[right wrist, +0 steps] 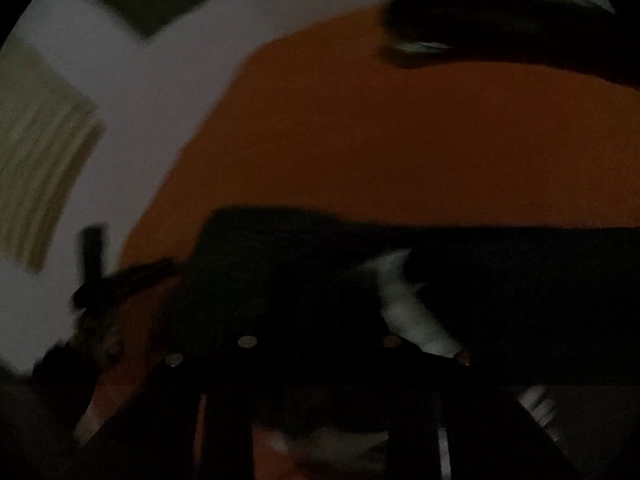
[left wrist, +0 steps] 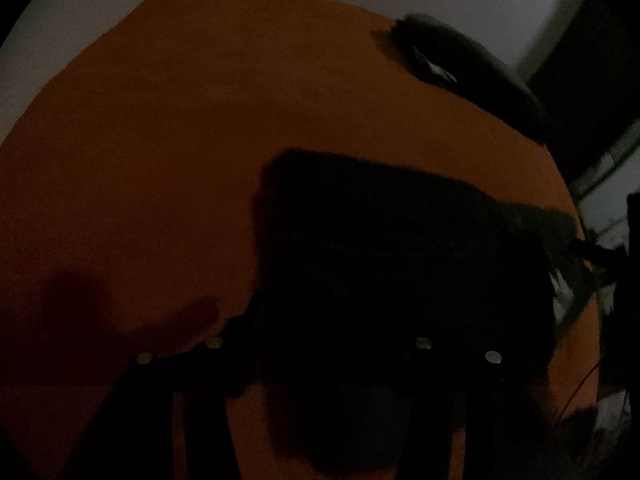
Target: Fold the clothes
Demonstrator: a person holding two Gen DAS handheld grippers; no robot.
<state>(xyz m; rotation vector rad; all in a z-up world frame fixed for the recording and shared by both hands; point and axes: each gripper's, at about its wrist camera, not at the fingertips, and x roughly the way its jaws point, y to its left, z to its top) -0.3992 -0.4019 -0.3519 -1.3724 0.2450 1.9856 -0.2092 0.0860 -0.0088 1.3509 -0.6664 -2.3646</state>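
Observation:
The frames are very dark. A black garment [left wrist: 380, 240] lies folded into a rough rectangle on an orange surface [left wrist: 180, 140]. My left gripper [left wrist: 319, 344] hovers over its near left part, fingers wide apart and open. In the right wrist view the same black garment [right wrist: 280, 248] fills the lower half, with a white strip [right wrist: 400, 300] showing on it. Low over the cloth, my right gripper [right wrist: 319, 342] has its fingers apart; the dark cloth hides the fingertips.
A second dark bundle of clothing [left wrist: 460, 52] [right wrist: 500, 20] lies at the far edge of the orange surface [right wrist: 400, 140]. Pale floor surrounds it, with a striped mat [right wrist: 40, 160] to the left. A blurred dark shape [right wrist: 100, 276] sits at the left edge.

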